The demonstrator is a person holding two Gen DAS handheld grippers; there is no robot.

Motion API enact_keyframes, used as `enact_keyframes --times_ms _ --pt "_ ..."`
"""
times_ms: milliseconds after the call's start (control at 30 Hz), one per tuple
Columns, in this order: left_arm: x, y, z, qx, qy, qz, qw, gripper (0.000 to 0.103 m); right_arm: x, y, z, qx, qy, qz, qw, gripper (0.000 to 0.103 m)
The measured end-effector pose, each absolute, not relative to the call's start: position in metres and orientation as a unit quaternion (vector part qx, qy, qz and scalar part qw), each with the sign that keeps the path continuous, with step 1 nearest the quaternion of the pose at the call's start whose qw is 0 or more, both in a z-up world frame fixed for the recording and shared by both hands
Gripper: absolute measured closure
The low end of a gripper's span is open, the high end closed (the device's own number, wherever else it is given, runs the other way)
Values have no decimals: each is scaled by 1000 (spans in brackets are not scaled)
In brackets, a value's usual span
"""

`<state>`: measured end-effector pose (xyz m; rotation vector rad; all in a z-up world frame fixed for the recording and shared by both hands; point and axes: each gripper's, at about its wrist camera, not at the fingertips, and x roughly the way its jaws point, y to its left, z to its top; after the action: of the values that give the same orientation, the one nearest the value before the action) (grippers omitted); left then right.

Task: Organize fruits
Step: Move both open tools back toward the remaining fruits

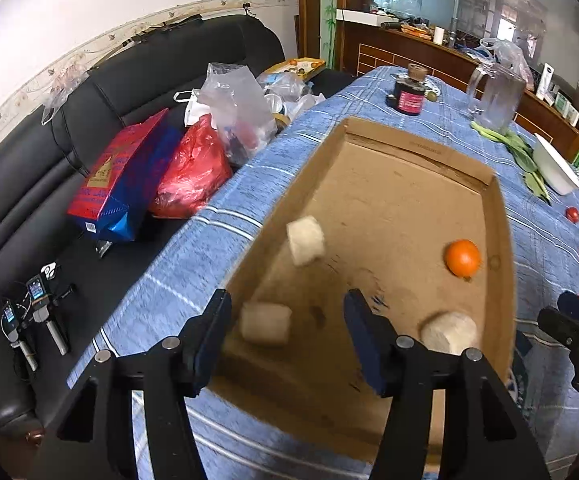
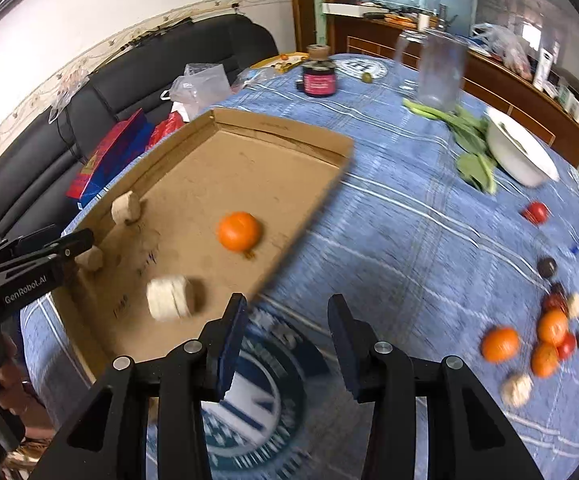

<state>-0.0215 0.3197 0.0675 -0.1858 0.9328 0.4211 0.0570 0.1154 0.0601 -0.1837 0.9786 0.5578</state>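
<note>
Fruit: one orange point(image 1: 463, 258) lies in the cardboard tray point(image 1: 501, 216); left gripper point(image 1: 285, 320) and right gripper point(image 2: 287, 320) both gape empty.

The cardboard tray point(image 2: 329, 142) held one orange point(image 2: 238, 231) and three pale cylindrical pieces point(image 2: 169, 297). On the blue tablecloth point(image 2: 401, 240) lay three further oranges point(image 2: 500, 344) and perhaps two red fruits point(image 2: 536, 212), blurred.

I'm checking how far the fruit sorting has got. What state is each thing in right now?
Cardboard tray: holds one orange and three pale chunks.
Orange: resting in the tray.
Loose fruit pile: on the tablecloth, outside the tray.
White bowl: tilted.
Dark jar: upright, capped.
Left hand-held gripper: open, holding nothing.
Right hand-held gripper: open, holding nothing.
</note>
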Motion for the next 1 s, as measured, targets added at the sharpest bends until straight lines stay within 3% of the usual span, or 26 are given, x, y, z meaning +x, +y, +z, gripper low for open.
enact_keyframes --times_ms 533,1000 --pt "-1 152 69 -22 461 109 881 35 32 -83 49 -16 481 157 862 58" --pt "48 -16 40 22 497 -18 868 36 58 -200 41 20 484 111 868 58"
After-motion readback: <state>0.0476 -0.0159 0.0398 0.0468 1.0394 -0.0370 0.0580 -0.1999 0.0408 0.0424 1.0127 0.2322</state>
